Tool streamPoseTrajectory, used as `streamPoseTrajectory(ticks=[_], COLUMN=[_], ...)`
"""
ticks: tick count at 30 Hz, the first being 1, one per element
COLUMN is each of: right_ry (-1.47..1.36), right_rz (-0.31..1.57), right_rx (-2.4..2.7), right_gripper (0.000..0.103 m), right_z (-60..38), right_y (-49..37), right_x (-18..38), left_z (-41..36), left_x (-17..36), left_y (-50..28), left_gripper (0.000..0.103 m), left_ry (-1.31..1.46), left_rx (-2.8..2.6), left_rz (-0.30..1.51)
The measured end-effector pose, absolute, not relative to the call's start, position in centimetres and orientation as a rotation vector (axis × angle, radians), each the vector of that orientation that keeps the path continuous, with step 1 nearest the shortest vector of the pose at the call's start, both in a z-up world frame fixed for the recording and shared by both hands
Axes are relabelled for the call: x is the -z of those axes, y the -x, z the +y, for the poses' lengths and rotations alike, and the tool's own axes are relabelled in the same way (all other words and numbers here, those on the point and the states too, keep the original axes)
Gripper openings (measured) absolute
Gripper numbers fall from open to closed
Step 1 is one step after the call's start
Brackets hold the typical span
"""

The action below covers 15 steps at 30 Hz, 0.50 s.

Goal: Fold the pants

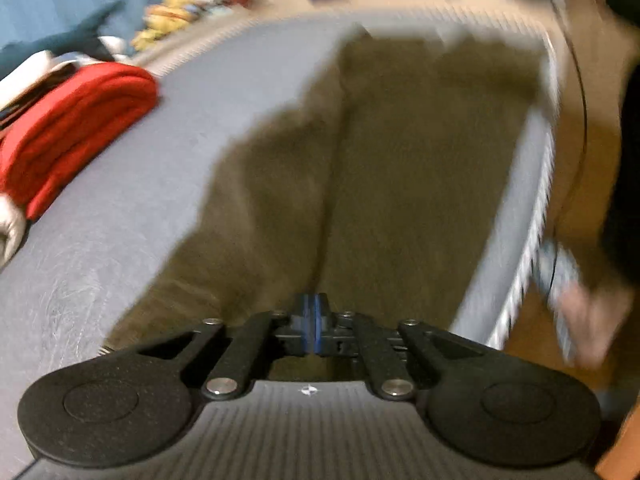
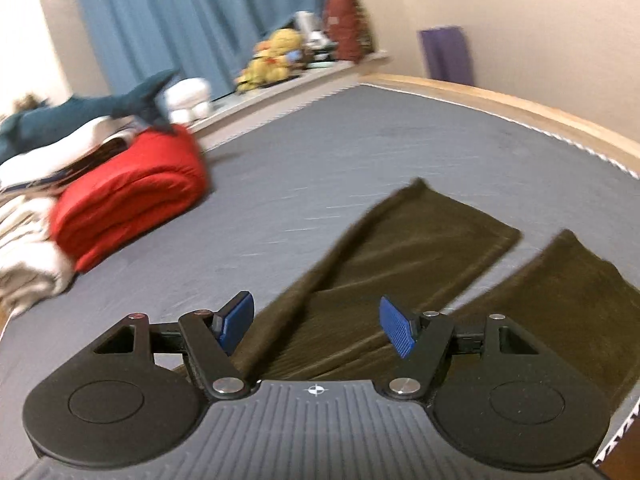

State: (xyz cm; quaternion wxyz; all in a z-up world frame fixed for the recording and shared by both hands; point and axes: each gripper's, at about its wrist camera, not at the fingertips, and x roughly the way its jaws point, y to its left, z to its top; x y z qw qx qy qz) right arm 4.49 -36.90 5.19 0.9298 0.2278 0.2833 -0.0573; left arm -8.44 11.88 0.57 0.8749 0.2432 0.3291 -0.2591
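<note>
A folded red blanket (image 2: 128, 196) lies on the grey mat (image 2: 340, 152) before blue curtains (image 2: 192, 16).

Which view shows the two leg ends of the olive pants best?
The right wrist view: both leg ends of the olive pants lie spread apart on the grey mattress, fairly sharp. The left wrist view shows the pants blurred, with the leg ends hard to separate.
</note>
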Motion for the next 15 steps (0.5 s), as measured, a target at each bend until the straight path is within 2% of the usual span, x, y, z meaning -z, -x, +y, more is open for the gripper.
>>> streamPoseTrajectory(ticks=[2, 4, 5, 6, 8, 11, 15], right_ry=[-0.504, -0.559, -0.612, -0.661, -0.642, -0.621, -0.618], right_rz=[0.592, 0.649, 0.67, 0.665, 0.63, 0.609, 0.627], right_rx=[0.141, 0.142, 0.131, 0.113, 0.087, 0.027, -0.033], right_gripper=[0.07, 0.054, 0.042, 0.037, 0.033, 0.033, 0.036], right_z=[-37.7, -38.0, -38.2, -38.4, -37.9, -36.7, -35.4], right_y=[-4.8, -5.5, -6.1, -6.5, -7.2, -9.0, -12.0], right_x=[-2.5, -0.3, 0.5, 1.0, 1.0, 1.0, 1.8], left_z=[12.5, 12.9, 12.7, 12.4, 11.6, 9.8, 8.8], left_x=[-1.8, -2.3, -2.2, -1.9, -1.6, -1.2, -0.8], left_y=[7.3, 5.8, 5.3, 4.7, 4.0, 2.6, 0.8], left_gripper=[0.032, 0.032, 0.032, 0.032, 0.032, 0.033, 0.046], left_ry=[-0.416, -0.359, -0.343, -0.333, -0.325, -0.349, -0.365], left_rx=[0.492, 0.459, 0.442, 0.422, 0.389, 0.361, 0.366], left_rz=[0.659, 0.669, 0.683, 0.702, 0.736, 0.762, 0.77])
